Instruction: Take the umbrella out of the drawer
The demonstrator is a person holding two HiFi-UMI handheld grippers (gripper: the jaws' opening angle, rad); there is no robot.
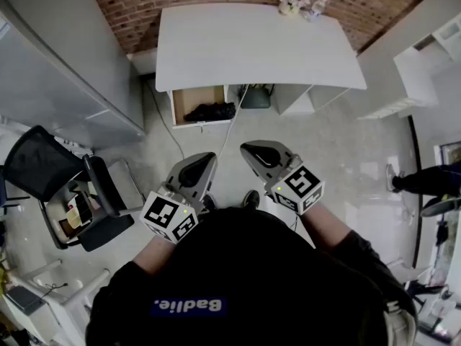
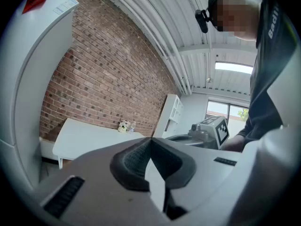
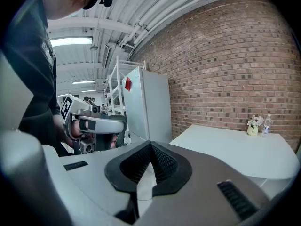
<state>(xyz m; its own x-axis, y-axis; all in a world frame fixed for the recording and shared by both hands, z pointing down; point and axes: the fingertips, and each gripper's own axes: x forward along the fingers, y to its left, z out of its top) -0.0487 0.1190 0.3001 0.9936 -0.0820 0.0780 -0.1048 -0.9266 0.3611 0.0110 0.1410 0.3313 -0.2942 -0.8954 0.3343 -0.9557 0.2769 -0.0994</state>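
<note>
A black folded umbrella point(image 1: 209, 112) lies in the open wooden drawer point(image 1: 186, 97) under the left part of the white desk point(image 1: 252, 45). Both grippers hang in front of the person, well short of the desk and over the floor. My left gripper point(image 1: 207, 157) is shut with nothing in it; its jaws meet at the tip in the left gripper view point(image 2: 151, 139). My right gripper point(image 1: 247, 148) is also shut and empty, with its pads closed together in the right gripper view point(image 3: 150, 144). Neither gripper touches the drawer or the umbrella.
A black office chair point(image 1: 43, 168) stands at the left. A tall white cabinet point(image 1: 65, 63) fills the left wall next to the desk. Small flowers and a bottle point(image 1: 299, 3) sit on the desk's far edge. White shelving point(image 1: 425, 63) is at the right. A cable point(image 1: 232, 125) hangs beside the drawer.
</note>
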